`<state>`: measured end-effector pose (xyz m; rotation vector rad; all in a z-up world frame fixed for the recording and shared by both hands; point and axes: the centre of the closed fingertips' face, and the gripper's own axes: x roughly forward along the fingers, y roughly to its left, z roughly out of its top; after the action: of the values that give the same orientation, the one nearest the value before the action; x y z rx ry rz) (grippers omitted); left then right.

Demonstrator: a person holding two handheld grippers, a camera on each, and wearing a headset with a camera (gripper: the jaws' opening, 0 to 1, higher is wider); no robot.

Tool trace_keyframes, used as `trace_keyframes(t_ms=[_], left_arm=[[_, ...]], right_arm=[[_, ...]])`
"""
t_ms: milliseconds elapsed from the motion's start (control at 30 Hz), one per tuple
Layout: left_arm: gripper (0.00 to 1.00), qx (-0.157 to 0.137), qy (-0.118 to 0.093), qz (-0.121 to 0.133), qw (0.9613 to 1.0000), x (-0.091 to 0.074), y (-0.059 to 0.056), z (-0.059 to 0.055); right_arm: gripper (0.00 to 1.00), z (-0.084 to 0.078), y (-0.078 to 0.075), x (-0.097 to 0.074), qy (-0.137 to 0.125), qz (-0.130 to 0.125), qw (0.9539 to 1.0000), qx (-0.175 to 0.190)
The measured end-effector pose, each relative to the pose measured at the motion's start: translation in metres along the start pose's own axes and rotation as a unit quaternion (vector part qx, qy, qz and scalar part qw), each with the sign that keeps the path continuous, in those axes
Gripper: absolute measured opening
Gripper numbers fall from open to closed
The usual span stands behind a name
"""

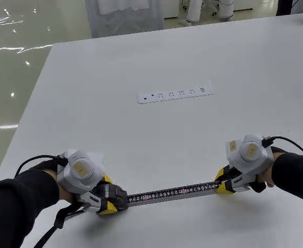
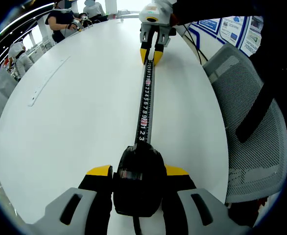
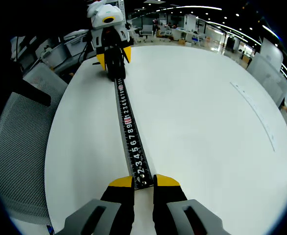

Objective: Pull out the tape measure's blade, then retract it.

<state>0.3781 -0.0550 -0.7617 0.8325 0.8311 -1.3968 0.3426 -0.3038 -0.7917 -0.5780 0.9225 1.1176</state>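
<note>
My left gripper (image 2: pixel 137 171), at near left of white table (image 1: pixel 193 57): jaws clamped on both sides of black tape measure case (image 2: pixel 137 191). Black blade (image 1: pixel 172 192) with white numerals runs out of case, straight and low over tabletop; cannot tell if touching. At right, my right gripper (image 3: pixel 143 182): jaws narrow, pinching blade's tip between 2 yellow-tipped fingers. White power strip (image 1: pixel 175 94) lies farther back, well apart. Grey mesh chair (image 2: pixel 251 122) stands beside table.

White workbench top (image 1: pixel 203 57), glossy pale floor (image 1: pixel 14 62) beyond.
Flat white socket strip (image 1: pixel 175 94) lies mid-table; grey mesh chair (image 2: pixel 253 132) stands beside the table.
</note>
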Motion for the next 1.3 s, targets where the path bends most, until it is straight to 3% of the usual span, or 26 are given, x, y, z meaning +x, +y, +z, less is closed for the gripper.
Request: trace_keyframes(t_ms=[500, 800, 933, 1033, 1167, 1300], left_arm=[[0.34, -0.004, -0.004, 0.002, 1.0, 0.0004, 0.0006, 0.0009], [0.34, -0.005, -0.003, 0.005, 1.0, 0.0002, 0.0009, 0.0004], [0.34, -0.008, -0.007, 0.006, 0.9999, 0.0001, 0.0016, 0.0005], [0.35, -0.008, -0.015, 0.008, 0.9998, -0.0003, 0.0027, 0.0009], [0.35, -0.005, -0.02, 0.011, 0.9997, -0.0008, 0.0023, 0.0018], [0.35, -0.002, -0.014, 0.011, 0.9998, 0.0004, 0.0034, 0.0023]], right_arm=[[0.09, 0.0013, -0.0008, -0.0002, 0.0, 0.001, 1.0, 0.006], [0.1, 0.0018, -0.001, 0.0007, 0.021, 0.004, 0.9998, 0.001], [0.1, 0.0024, -0.0006, 0.0004, 0.018, 0.007, 0.9995, 0.026], [0.11, 0.0024, 0.0003, 0.0, 0.01, 0.006, 0.9997, 0.021], [0.11, 0.0024, 0.0011, 0.0014, 0.038, -0.006, 0.999, -0.023], [0.11, 0.0018, 0.0013, 0.0017, 0.044, -0.007, 0.9984, -0.034]])
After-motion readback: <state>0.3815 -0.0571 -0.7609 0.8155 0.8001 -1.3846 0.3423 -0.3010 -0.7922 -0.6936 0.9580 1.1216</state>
